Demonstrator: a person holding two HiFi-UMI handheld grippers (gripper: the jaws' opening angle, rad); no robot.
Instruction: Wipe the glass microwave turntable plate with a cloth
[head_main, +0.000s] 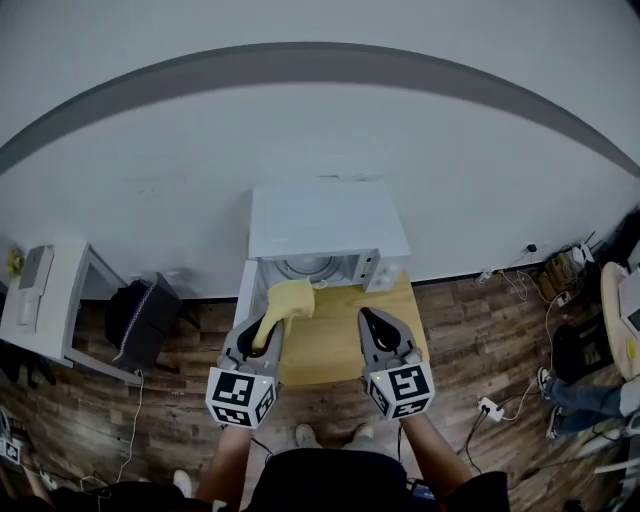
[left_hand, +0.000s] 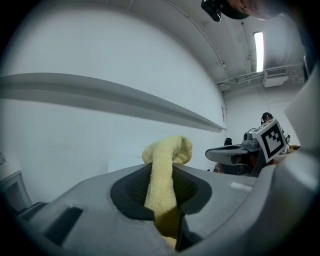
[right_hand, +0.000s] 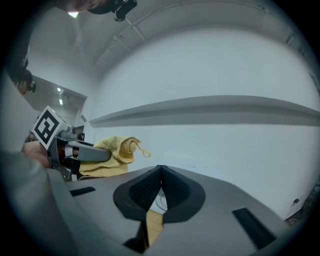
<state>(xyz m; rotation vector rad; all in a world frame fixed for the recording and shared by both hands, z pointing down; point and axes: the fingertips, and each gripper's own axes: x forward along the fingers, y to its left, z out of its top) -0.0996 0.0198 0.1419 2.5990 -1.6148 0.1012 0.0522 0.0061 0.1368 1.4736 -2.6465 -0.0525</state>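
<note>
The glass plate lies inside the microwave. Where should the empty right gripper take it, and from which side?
Probably the near rim of the glass plate, from the front opening of the microwave. The plate lies flat in the cavity and only its front edge shows; the walls close every other side. The right gripper, now shut, must open first.

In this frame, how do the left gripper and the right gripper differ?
The left gripper is shut on the yellow cloth, which bunches out past its tips. The right gripper is shut on nothing. The left gripper's jaws are kept apart by the cloth, while the right gripper's jaws meet. Both are held side by side, pointing toward the white microwave.
</note>
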